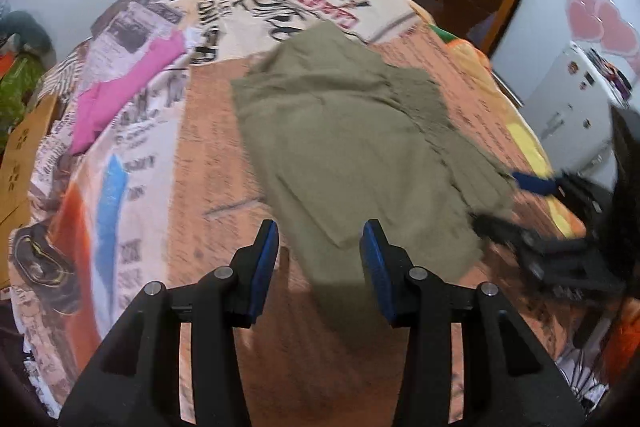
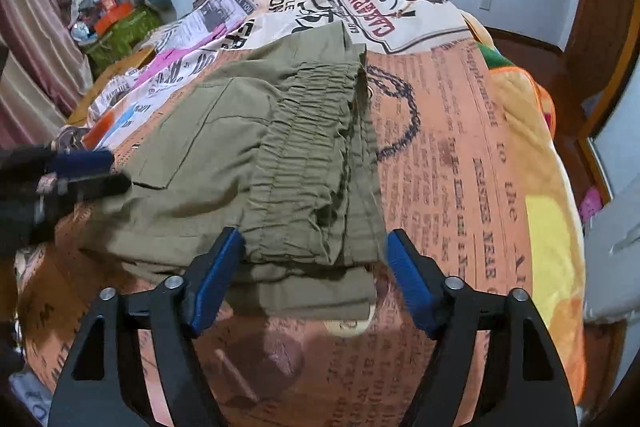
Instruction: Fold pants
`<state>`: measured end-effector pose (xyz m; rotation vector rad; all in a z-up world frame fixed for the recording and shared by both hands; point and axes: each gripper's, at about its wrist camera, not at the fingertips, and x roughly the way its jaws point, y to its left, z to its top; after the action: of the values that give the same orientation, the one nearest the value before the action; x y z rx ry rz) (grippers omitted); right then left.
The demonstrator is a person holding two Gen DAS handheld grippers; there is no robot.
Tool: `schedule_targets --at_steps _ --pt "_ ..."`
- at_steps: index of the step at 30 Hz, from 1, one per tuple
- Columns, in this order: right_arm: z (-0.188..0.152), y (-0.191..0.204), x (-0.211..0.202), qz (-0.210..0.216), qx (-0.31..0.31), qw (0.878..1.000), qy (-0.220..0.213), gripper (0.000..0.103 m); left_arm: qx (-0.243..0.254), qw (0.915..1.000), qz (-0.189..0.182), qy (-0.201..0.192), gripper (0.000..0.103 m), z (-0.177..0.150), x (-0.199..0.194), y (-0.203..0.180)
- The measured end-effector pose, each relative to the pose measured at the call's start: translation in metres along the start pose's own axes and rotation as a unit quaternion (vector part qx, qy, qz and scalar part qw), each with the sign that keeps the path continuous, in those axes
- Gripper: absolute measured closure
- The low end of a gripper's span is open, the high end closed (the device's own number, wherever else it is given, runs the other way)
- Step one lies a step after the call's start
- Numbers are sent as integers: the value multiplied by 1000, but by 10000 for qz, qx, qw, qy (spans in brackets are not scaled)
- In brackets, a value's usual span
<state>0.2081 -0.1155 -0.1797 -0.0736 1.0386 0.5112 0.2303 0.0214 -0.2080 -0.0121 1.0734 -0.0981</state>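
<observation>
You are working over the bed, its newspaper-print quilt [image 1: 168, 155] filling both views, and the olive pants [image 2: 256, 155] are lying folded in the middle of it. Your right wrist view is showing what the left is not — the gathered elastic waistband [image 2: 304, 147] stacked in layers at the near edge and a flat pocket seam beside it; the left view, smeared by blur, is giving you only a plain olive shape. The left view alone is showing the pink garment [image 1: 120, 87] lying well apart on the quilt. Your left gripper [image 1: 320, 259] is hanging with fingers spread wide and gripping nothing, the pants' edge lying between them below. Your right gripper [image 2: 316, 275] is spread equally wide, also empty — just beside the waistband. Each gripper is appearing blurred at the other view's margin.
</observation>
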Motion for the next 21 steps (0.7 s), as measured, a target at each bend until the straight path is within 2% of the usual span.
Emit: schedule_targets --at_steps 2,5,7,9,10,14,21 --pt "-2 -2 -2 56 42 9999 152 29 -51 9999 101 -20 59 14 5 11" --pt "-3 -5 -9 25 84 9999 78 29 7 9992 386 -89 58 34 14 21" --pt "-2 -9 -16 75 200 9998 3 29 49 9985 526 -145 52 51 22 28" --pt "0 -12 -22 113 323 9994 -94 29 101 9977 641 -211 41 70 32 34" --pt "1 -14 -26 128 397 9990 -155 29 155 9973 692 -190 40 77 37 36" --pt "5 -22 -34 206 628 9975 -255 29 238 9966 782 105 40 106 67 45" --pt "7 -35 -35 101 798 9964 -259 29 -148 9963 660 529 40 141 124 71"
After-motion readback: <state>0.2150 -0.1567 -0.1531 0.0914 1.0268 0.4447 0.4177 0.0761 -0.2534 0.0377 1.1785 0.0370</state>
